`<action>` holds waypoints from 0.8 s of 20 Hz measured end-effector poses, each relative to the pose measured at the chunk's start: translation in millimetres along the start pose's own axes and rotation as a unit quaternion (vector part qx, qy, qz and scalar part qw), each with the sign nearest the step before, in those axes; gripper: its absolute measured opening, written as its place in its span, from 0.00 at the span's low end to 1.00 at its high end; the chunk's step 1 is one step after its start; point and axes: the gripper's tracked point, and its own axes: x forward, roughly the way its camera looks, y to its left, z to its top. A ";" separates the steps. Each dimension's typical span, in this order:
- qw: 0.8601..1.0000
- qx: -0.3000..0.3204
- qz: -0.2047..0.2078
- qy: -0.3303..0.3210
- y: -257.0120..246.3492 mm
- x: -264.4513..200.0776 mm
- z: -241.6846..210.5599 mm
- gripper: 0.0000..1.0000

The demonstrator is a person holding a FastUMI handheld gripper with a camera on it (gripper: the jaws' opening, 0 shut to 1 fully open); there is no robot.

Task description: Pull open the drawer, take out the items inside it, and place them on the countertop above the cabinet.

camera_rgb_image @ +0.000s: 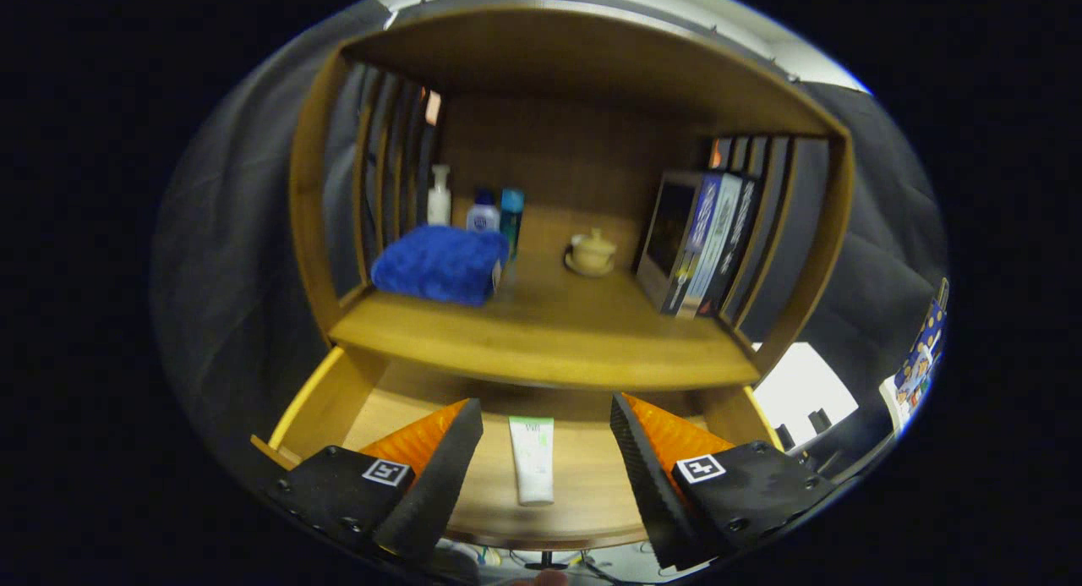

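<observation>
The hand-held gripper [545,451] is hovering with its black-padded fingers spread wide and holding nothing, the white plastic tube [532,459] lying between them lengthwise in the pulled-out wooden drawer [325,400], below the wooden counter [549,332].

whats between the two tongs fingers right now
In the gripper view, a white tube lies on the open drawer floor between the open tongs, untouched.
</observation>
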 end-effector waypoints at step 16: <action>0.936 0.134 0.010 0.325 9.1 65.5 -139.2 0.99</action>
